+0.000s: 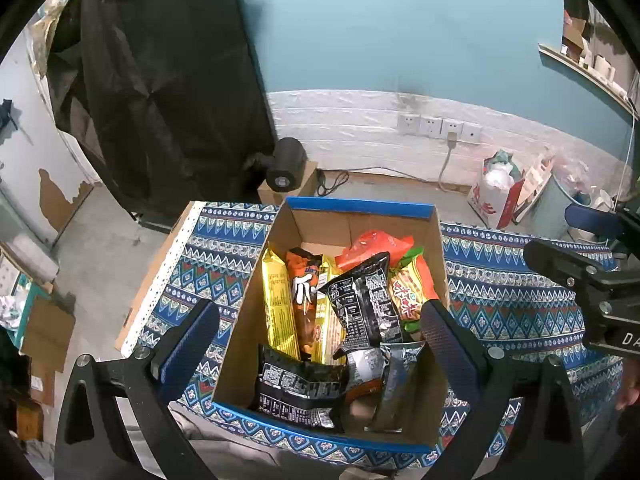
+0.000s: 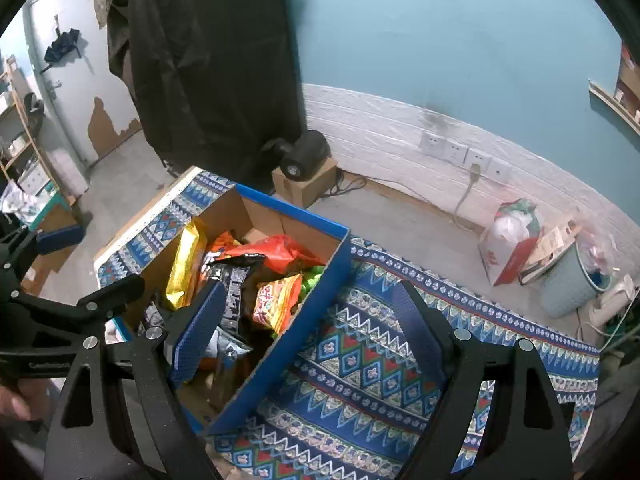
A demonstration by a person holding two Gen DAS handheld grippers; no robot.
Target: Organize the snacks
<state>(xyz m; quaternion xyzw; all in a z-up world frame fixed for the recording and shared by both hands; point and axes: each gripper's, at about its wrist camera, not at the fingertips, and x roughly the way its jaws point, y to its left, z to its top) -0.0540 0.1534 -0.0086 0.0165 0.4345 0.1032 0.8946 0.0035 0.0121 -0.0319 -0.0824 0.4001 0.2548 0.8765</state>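
A blue-rimmed cardboard box (image 1: 362,205) stands on a table with a blue patterned cloth (image 1: 216,256). It holds several snack packs: a yellow pack (image 1: 278,304), an orange pack (image 1: 305,300), a black pack (image 1: 364,304), a red bag (image 1: 376,245) and a red-green pack (image 1: 412,292). My left gripper (image 1: 316,344) is open and empty above the box's near end. My right gripper (image 2: 308,328) is open and empty over the box's right wall (image 2: 288,344), with its left finger (image 2: 198,328) inside the box. The box (image 2: 292,216) and snacks also show in the right wrist view.
The right gripper's body (image 1: 588,280) shows at the right edge of the left wrist view. Bare patterned cloth (image 2: 368,360) lies right of the box. A black fabric panel (image 1: 160,80), a black device on a small carton (image 1: 286,164), bags (image 1: 500,188) and a bin (image 2: 568,280) stand beyond the table.
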